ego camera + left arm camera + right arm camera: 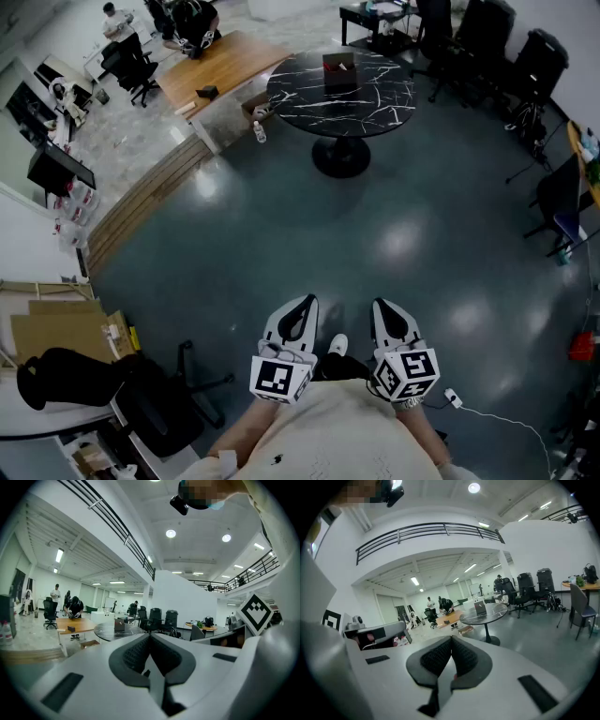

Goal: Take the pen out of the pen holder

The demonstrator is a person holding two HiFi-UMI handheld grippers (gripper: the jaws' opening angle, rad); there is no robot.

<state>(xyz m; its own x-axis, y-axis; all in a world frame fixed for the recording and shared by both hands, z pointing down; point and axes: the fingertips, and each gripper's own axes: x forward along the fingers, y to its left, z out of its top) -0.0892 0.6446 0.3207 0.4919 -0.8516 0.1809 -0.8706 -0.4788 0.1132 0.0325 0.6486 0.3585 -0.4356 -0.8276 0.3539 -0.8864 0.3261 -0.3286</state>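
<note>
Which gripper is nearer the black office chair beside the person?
Left. The left gripper sits just right of the black office chair; the right gripper is farther right, past the left one.

Box (339,72) on round table (386,101), desk (220,64) to its left

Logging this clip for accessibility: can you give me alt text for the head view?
Both the left gripper and right gripper are held shut and empty close to the person's body above a dark floor. Ahead stands a round black marbled table with a small dark box on it.
</note>
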